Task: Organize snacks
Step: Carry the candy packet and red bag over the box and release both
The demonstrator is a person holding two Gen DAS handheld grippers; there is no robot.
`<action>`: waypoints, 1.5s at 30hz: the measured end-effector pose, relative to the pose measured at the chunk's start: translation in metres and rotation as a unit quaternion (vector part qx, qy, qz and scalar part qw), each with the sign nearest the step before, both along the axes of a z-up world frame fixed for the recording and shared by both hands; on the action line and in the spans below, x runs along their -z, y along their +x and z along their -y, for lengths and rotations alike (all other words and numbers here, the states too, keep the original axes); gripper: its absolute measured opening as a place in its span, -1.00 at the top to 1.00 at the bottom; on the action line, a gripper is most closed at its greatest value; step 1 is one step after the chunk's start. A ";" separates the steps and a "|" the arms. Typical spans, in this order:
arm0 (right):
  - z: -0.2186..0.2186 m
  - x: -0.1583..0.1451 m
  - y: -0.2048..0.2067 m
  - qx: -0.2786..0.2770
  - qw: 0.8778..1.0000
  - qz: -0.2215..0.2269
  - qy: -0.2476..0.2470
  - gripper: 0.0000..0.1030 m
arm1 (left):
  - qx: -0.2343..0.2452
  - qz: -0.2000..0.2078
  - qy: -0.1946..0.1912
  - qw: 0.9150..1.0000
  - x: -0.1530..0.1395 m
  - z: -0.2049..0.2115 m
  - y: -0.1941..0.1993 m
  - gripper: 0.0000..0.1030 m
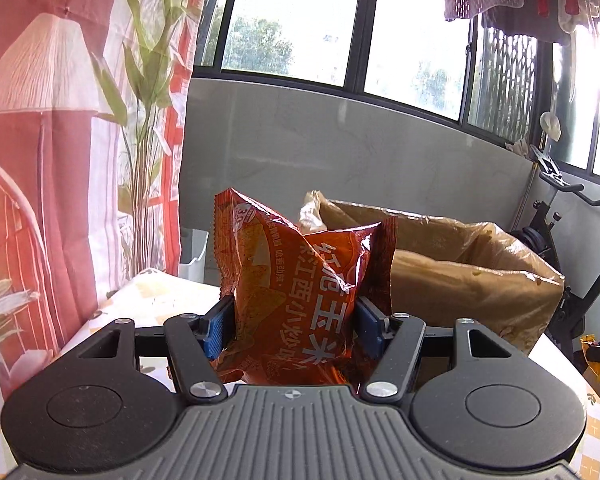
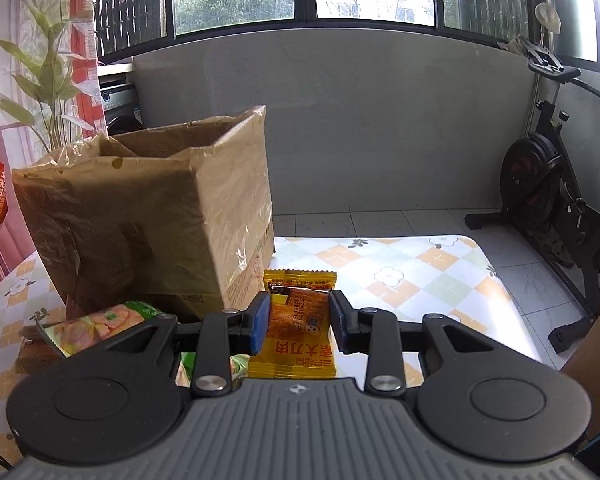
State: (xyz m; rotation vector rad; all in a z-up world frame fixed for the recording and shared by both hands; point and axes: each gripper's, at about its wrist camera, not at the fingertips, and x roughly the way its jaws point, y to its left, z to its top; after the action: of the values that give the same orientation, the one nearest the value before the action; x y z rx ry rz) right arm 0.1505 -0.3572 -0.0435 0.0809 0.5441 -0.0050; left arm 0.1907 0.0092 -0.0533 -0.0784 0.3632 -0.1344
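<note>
Snack packets number three: one crinkly red-orange chip bag [image 1: 304,300] pinched upright between the left gripper [image 1: 296,326] pads above the table; one yellow foil packet [image 2: 300,328] flat on the checked tablecloth [image 2: 420,276], straddled by the right gripper [image 2: 299,322], jaws part-open, contact unclear; one green packet [image 2: 100,326] beside one plastic-lined cardboard box [image 2: 152,208]
</note>
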 end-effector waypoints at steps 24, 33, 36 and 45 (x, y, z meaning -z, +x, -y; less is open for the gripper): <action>-0.082 -0.076 0.114 -0.135 0.987 0.076 -0.034 0.34 | 0.067 0.012 0.061 0.996 -0.057 0.093 0.125 -0.31; -0.086 -0.058 0.151 -0.123 0.992 0.038 -0.006 0.27 | 0.088 -0.027 0.070 0.993 -0.024 0.101 0.168 -0.70; -0.085 -0.055 0.156 -0.117 0.993 0.028 0.017 0.15 | 0.099 -0.039 0.058 0.993 -0.023 0.094 0.166 -0.70; -0.084 -0.064 0.128 -0.119 0.992 0.037 0.032 -0.07 | 0.084 -0.043 0.044 0.995 -0.038 0.065 0.130 -0.70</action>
State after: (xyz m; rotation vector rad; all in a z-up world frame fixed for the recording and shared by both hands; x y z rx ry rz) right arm 0.2784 -0.2735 0.0200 0.0785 0.4774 0.2479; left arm 0.3209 -0.0558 -0.0154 0.0332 0.4609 -0.2825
